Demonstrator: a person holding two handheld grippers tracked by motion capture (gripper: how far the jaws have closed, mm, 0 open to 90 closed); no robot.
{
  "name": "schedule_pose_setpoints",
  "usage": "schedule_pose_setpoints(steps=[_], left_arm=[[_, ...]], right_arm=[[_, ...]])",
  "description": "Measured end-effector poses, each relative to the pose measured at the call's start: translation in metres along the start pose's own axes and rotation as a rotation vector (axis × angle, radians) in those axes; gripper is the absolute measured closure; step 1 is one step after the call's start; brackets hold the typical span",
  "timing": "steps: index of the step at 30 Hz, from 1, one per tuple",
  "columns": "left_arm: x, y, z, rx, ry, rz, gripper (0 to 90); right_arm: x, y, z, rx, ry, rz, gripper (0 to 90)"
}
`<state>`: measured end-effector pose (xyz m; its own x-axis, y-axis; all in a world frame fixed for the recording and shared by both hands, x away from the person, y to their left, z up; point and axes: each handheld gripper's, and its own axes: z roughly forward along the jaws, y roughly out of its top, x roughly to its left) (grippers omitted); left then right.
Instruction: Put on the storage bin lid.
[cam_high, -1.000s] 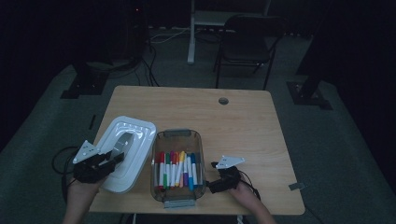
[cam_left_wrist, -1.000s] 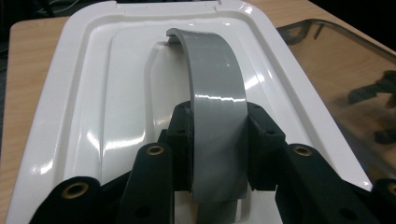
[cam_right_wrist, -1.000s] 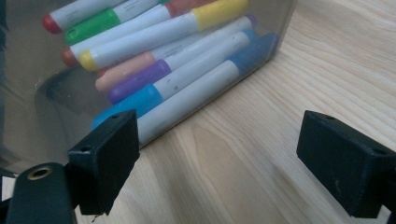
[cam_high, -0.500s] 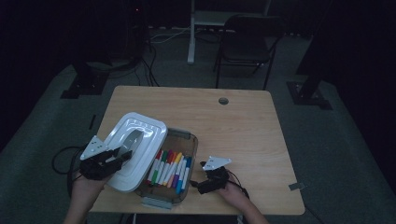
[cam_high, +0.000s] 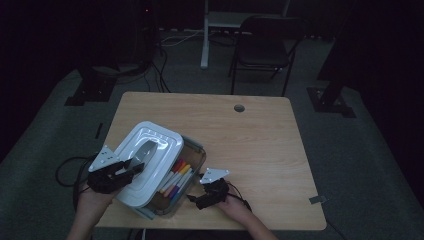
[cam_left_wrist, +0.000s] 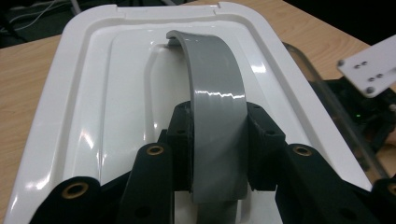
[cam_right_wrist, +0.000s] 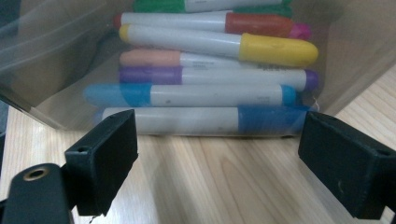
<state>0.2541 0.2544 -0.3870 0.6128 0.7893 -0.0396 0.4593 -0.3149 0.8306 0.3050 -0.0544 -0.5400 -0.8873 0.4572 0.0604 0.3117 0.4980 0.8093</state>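
Left gripper (cam_high: 131, 166) clamped on the grey handle (cam_left_wrist: 215, 93) of the white lid (cam_high: 145, 160); in the left gripper view both black jaws press the handle's sides, handle arching up and away between them. Lid is tilted, lying over the left part of the clear bin (cam_high: 192, 167), its near-left edge hanging out past the bin toward the left hand (cam_high: 92, 200). Bin sits at the front-left of the worktop (cam_high: 260, 145), turned at an angle. Markers (cam_high: 176, 176) show in the uncovered strip on the bin's right side.

Right gripper (cam_high: 196, 195) is open, nothing between the jaws, low over the worktop just beside the bin's near-right corner. In the right gripper view the bin wall (cam_right_wrist: 341, 60) is right ahead of the jaws, stacked markers behind it: yellow-capped marker (cam_right_wrist: 219, 44), purple marker (cam_right_wrist: 210, 77), blue marker (cam_right_wrist: 196, 119) at the bottom. Jaws spread wide, not touching the bin. Right hand (cam_high: 240, 210) at the worktop's front edge.
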Motion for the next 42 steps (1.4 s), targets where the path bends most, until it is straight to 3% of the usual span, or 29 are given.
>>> schedule_pose_setpoints(steps=[8,13,17,21,26,36,42], left_arm=[[-0.008,0.003,0.012,0.016,-0.040,0.016,68.4],[-0.011,0.005,0.020,0.027,-0.050,0.008,68.4],[-0.016,0.006,0.029,0.040,-0.066,0.011,68.4],[-0.019,0.005,0.038,0.057,-0.079,0.007,68.4],[-0.021,0.002,0.046,0.083,-0.070,0.025,68.4],[-0.023,-0.005,0.050,0.087,-0.084,0.014,68.5],[-0.022,-0.009,0.050,0.061,-0.086,0.000,68.5]], right_arm=[[0.006,0.007,0.011,-0.007,-0.004,-0.008,11.9],[0.007,0.005,0.007,-0.012,0.005,-0.010,11.9],[0.000,-0.001,-0.005,-0.022,-0.023,-0.004,11.9],[-0.012,-0.007,-0.015,-0.032,-0.056,0.041,11.9],[-0.020,-0.010,-0.023,-0.048,-0.085,0.066,11.9],[-0.023,-0.012,-0.024,-0.046,-0.082,0.074,11.9],[-0.024,-0.014,-0.024,-0.039,-0.078,0.077,11.9]])
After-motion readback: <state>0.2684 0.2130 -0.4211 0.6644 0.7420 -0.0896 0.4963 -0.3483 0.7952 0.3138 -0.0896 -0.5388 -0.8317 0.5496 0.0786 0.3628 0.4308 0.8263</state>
